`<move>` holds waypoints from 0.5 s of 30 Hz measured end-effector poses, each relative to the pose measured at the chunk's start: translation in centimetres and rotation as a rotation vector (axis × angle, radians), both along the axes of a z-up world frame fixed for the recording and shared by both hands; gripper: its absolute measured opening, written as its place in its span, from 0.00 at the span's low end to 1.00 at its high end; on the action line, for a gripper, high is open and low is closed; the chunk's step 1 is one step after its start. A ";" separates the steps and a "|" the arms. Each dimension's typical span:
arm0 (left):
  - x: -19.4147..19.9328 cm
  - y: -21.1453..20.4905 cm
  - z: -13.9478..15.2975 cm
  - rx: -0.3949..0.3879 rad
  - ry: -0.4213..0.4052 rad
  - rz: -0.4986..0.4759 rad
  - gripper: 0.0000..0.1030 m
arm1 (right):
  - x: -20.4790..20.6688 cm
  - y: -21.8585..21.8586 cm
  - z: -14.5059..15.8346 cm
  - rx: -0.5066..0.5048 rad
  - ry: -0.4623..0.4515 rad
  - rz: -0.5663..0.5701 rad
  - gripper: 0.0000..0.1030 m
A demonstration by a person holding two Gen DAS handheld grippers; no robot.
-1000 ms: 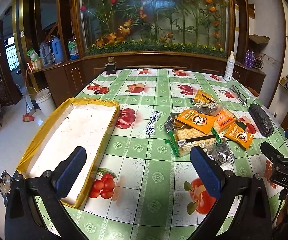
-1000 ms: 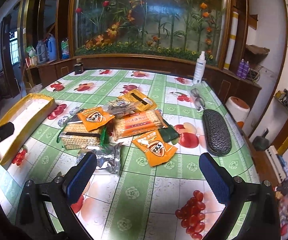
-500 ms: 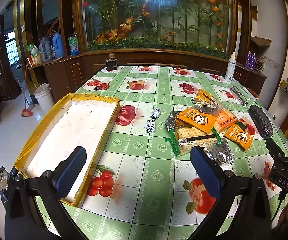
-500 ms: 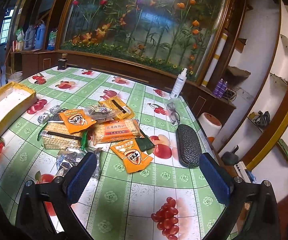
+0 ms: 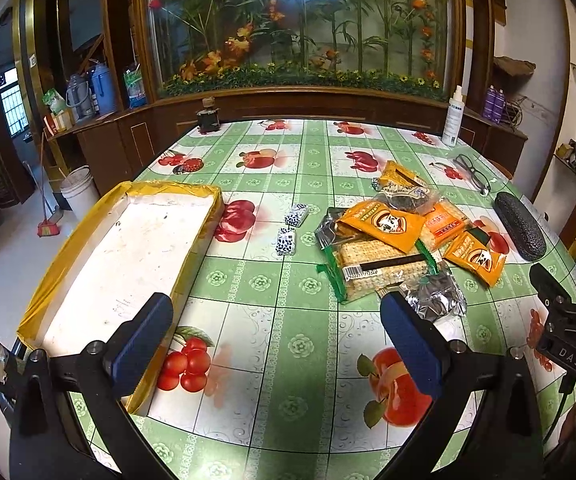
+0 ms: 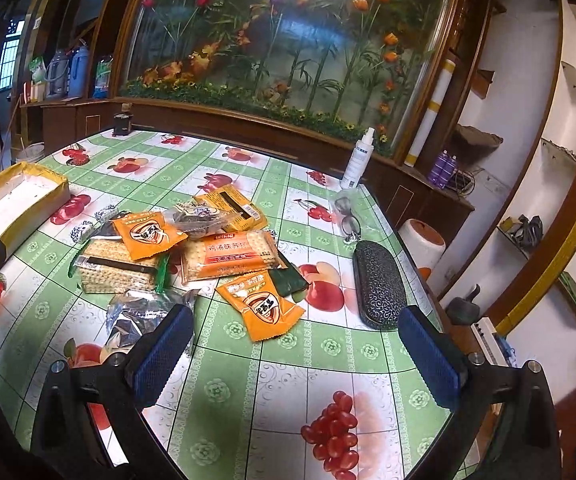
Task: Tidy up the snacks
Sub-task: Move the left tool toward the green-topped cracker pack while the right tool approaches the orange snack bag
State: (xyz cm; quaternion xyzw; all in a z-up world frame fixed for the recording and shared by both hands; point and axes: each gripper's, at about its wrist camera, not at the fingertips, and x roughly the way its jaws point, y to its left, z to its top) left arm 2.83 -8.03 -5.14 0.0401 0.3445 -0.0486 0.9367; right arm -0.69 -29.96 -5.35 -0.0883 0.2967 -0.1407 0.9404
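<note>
Since a second ago the right gripper [image 6: 292, 354] has tilted and swung leftward, so the snack pile [image 6: 192, 248] sits nearer its left finger; the left gripper [image 5: 276, 340] barely shifted. Both sets of fingers stay spread wide, gripping nothing. The snacks lie on the counter [image 5: 288, 312], ahead of both grippers, beside the yellow-rimmed tray [image 5: 204, 220].
</note>
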 end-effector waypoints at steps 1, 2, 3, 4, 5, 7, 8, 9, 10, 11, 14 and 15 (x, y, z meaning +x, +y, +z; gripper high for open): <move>0.1 0.0 -0.1 0.000 0.003 -0.002 1.00 | 0.1 0.0 -0.1 -0.001 0.003 -0.001 1.00; 0.1 -0.1 -0.1 -0.001 0.005 -0.003 1.00 | 0.1 -0.1 -0.1 0.000 0.005 -0.001 1.00; 0.2 -0.1 -0.2 -0.001 0.007 -0.005 1.00 | 0.2 -0.1 -0.2 0.002 0.007 -0.001 1.00; 0.2 -0.2 -0.3 0.000 0.008 -0.007 1.00 | 0.2 -0.2 -0.2 0.005 0.008 0.000 1.00; 0.3 -0.2 -0.4 0.001 0.008 -0.012 1.00 | 0.2 -0.3 -0.3 0.016 0.010 0.003 1.00; 0.8 -0.5 -0.8 0.006 0.014 -0.033 1.00 | 0.2 -1.0 -0.6 0.064 0.017 0.019 1.00; 1.3 -0.7 -1.1 0.006 0.023 -0.059 1.00 | 0.2 -1.4 -0.7 0.099 0.019 0.036 1.00; 2.0 -0.9 -1.5 0.002 0.041 -0.095 1.00 | 0.2 -1.9 -1.0 0.146 0.022 0.062 1.00; 2.7 -1.2 -1.9 -0.003 0.063 -0.128 1.00 | 0.3 -2.4 -1.3 0.197 0.032 0.084 1.00; 3.6 -1.4 -2.4 -0.013 0.093 -0.165 1.00 | 0.5 -3.0 -1.6 0.260 0.046 0.108 1.00; 5.7 -2.7 -3.7 -0.029 0.163 -0.246 1.00 | 1.2 -5.0 -3.1 0.435 0.083 0.155 1.00; 6.2 -3.1 -4.2 -0.030 0.185 -0.273 1.00 | 1.4 -5.4 -3.6 0.465 0.097 0.160 1.00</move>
